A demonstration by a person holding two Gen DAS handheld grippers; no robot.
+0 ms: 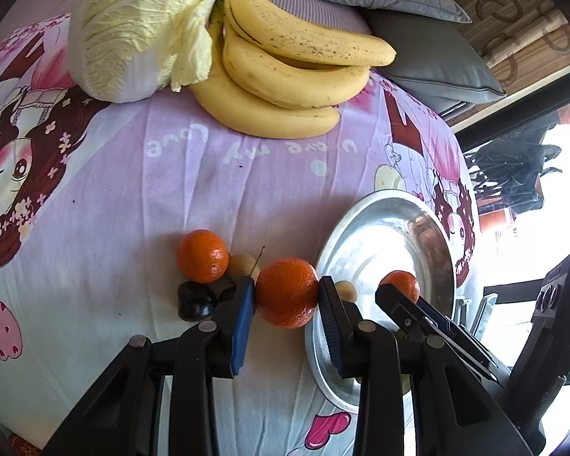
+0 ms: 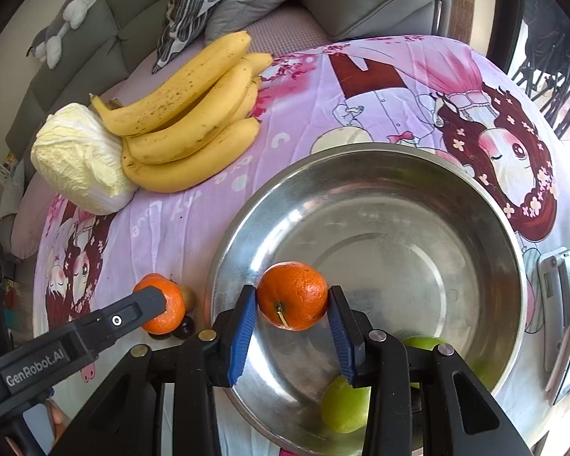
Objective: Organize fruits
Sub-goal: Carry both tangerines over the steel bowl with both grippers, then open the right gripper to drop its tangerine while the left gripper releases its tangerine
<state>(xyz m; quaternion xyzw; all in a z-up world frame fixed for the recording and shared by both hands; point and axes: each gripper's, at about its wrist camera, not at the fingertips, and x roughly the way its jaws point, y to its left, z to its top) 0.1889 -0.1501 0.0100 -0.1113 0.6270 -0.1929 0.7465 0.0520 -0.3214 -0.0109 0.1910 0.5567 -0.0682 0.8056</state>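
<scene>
Carrying fruit to the round steel bowl: right gripper fingers clamp one orange tangerine above it; left gripper clamps another tangerine just beside its rim. Next: release inside.

bare bowl floor beyond green fruits
</scene>
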